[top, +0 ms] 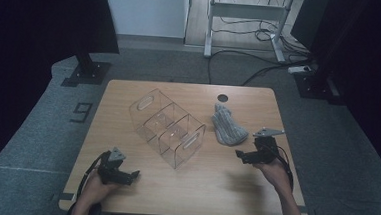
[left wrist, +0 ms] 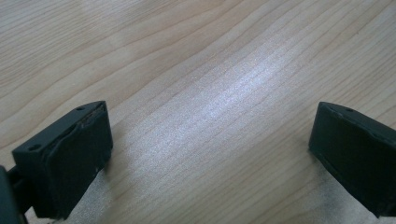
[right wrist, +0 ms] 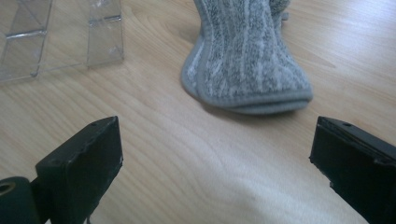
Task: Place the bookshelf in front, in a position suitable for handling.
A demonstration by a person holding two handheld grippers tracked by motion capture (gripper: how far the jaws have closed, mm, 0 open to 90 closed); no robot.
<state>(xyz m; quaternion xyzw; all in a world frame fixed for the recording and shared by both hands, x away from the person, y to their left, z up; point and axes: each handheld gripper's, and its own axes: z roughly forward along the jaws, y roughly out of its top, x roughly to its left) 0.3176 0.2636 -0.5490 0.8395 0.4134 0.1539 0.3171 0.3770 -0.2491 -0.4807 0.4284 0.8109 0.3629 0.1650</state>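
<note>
Your right gripper (top: pixel 241 154) hovers near the table's (top: pixel 223 189) right edge, jaws spread wide and holding nothing, aimed at the grey knitted sock (top: pixel 227 127) just ahead of it. The sock lies flat toward the far right corner, its cuffed end nearest your jaws; in the right gripper view the sock (right wrist: pixel 247 60) runs out of the top of the frame, so its far end is cut off there. Left of it, at the middle of the table, stands a clear plastic divided organizer (top: pixel 167 126) set at a slant to the edges; its transparent walls are hard to trace in the high view, and the right gripper view catches just a corner of the organizer (right wrist: pixel 60 37).

Your left gripper (top: pixel 130 176) rests near the front left corner, well apart from both things. Its jaws are likewise spread, with bare wood grain between them. Your hands cover the gripper bodies, and the dim light blurs their detail.
</note>
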